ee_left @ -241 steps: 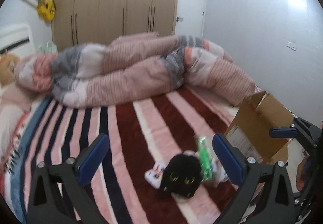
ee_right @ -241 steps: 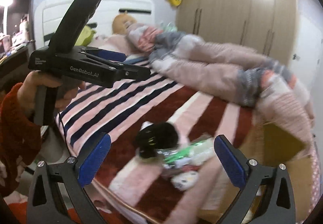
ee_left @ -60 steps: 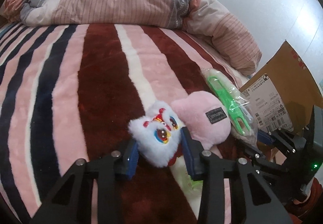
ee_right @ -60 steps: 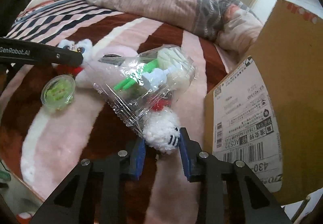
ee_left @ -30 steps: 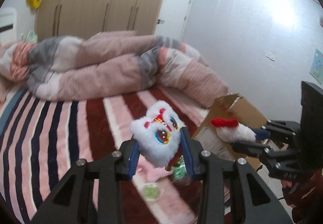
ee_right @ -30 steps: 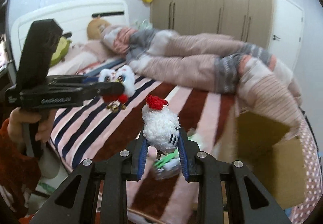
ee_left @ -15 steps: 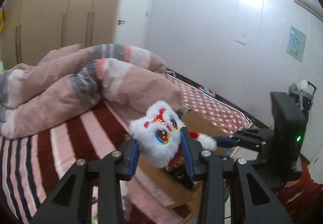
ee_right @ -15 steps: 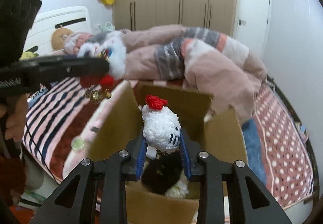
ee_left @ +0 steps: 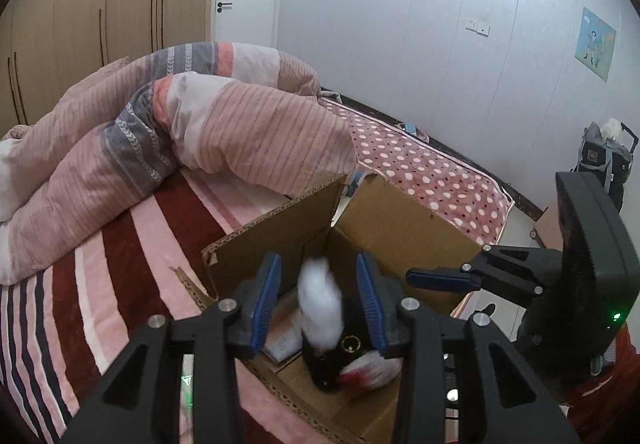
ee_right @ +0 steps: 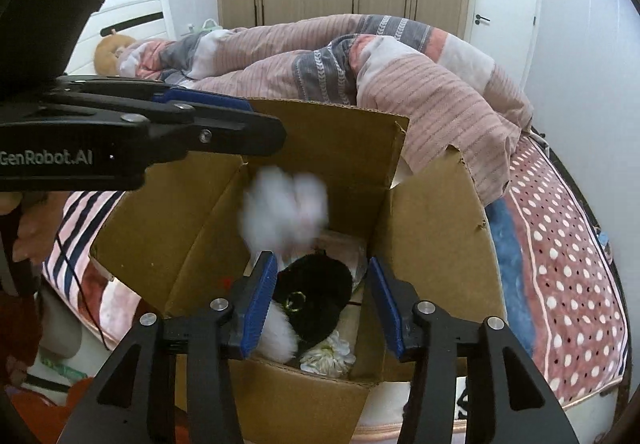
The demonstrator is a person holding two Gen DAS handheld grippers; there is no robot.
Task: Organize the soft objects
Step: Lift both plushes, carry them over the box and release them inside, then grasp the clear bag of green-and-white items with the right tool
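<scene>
White plush [ee_left: 320,308] motion-blurred, features unreadable.

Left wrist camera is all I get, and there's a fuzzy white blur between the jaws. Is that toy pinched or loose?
Observer: Loose. In the right wrist view the white fluffy toy is a blur below the left gripper, inside the open cardboard box. The left jaws have just been opening and nothing is between them.
Child: What's hiding by the black toy?
Observer: A white flower-like thing lies beside the black plush, against the box's near wall.
Child: Is the other gripper holding something?
Observer: No. The right gripper has just been opening. Its jaws stand apart above the plush, with nothing pinched.
</scene>
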